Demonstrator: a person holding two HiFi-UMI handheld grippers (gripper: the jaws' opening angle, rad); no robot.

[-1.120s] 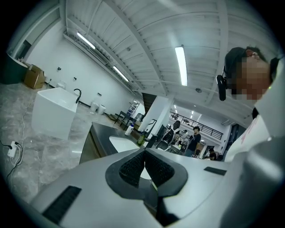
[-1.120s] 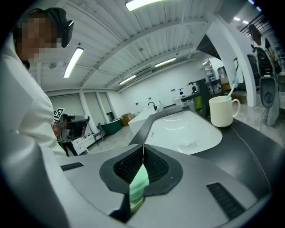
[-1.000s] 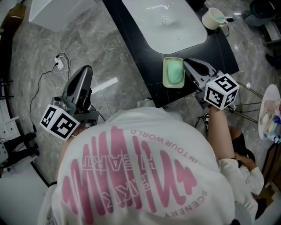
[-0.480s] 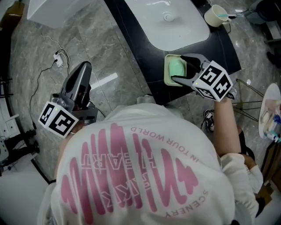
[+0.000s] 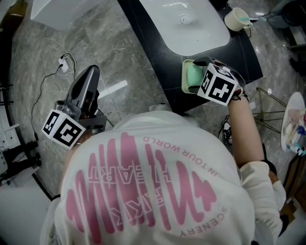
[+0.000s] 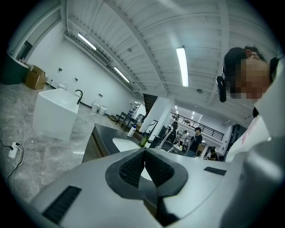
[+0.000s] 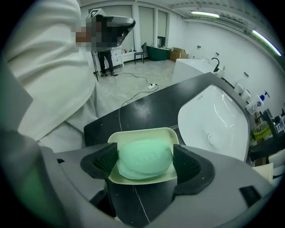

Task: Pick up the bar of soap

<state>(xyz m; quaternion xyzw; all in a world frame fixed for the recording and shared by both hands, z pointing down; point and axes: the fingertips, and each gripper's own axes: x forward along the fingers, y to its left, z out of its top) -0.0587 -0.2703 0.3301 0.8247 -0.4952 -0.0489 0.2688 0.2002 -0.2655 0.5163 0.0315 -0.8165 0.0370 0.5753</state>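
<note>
A pale green bar of soap (image 7: 144, 158) lies in a cream soap dish (image 7: 142, 132) near the front edge of the dark counter (image 7: 147, 107). My right gripper (image 7: 145, 159) reaches down over the dish, its jaws opening, one black pad on each side of the soap without pressing on it. In the head view the soap (image 5: 192, 75) and dish (image 5: 184, 79) peek out left of the right gripper's marker cube. My left gripper (image 6: 144, 153) is shut with nothing in it, held out over the floor (image 5: 91, 79) far from the counter.
A white sink basin (image 5: 181, 24) is set in the counter just beyond the dish. A cup (image 5: 234, 19) stands at the counter's far right. A cable and plug (image 5: 67, 67) lie on the marble floor, and a white tub (image 5: 62, 12) stands at the upper left.
The right gripper has swung left from beside the dish to over it. Its jaws went from shut to wide and now straddle the soap. The left gripper has stayed put.
</note>
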